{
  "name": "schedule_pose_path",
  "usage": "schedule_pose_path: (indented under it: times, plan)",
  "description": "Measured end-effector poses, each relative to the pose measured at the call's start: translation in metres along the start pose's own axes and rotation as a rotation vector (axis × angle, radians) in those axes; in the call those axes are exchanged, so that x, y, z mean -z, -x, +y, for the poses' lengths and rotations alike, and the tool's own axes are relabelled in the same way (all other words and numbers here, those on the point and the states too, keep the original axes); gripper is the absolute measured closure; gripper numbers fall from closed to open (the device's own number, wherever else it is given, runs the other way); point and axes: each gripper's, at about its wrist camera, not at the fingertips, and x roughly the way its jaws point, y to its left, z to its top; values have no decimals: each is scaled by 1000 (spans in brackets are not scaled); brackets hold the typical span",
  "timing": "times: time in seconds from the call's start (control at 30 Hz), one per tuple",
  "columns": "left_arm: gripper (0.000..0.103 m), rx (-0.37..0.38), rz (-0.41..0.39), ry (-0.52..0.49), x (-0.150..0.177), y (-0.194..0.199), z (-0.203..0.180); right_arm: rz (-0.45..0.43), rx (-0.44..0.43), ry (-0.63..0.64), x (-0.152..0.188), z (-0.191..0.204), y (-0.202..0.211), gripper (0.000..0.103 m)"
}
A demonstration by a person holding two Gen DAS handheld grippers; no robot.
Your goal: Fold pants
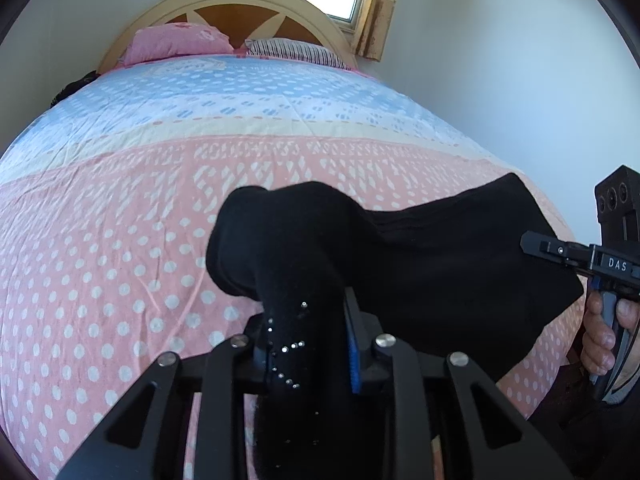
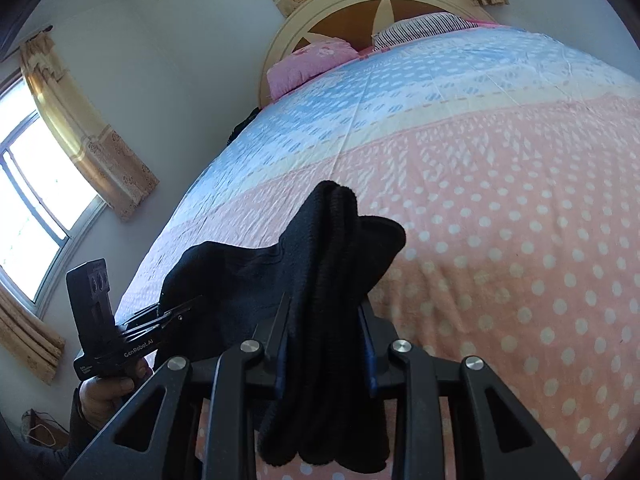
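Note:
The black pants (image 1: pixel 440 260) hang stretched between my two grippers above the bed. My left gripper (image 1: pixel 308 320) is shut on a bunched end of the cloth, which carries small shiny studs and spills over the fingers. In the right wrist view the right gripper (image 2: pixel 324 312) is shut on another thick bunch of the pants (image 2: pixel 240 280), with folds drooping below the jaws. Each gripper shows in the other's view: the right gripper (image 1: pixel 560 252) at the far right with a hand under it, the left gripper (image 2: pixel 176 312) at the lower left edge of the cloth.
A bedspread (image 1: pixel 120 260), pink with white dots and blue farther back, covers the bed under the pants. A pink pillow (image 1: pixel 176 42) and a striped pillow (image 1: pixel 296 52) lie against the rounded headboard (image 1: pixel 248 4). White walls and curtained windows (image 2: pixel 36 184) surround the bed.

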Motion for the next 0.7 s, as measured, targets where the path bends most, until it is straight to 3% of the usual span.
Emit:
schedule_pose_path:
  times: [0.2, 0.7]
  plan:
    - [77, -13, -40, 31, -1, 23, 14, 20, -17, 61, -16, 19, -11, 74]
    - [77, -204, -140, 176, 1, 94, 95, 108, -193, 249, -67, 128, -114, 74]
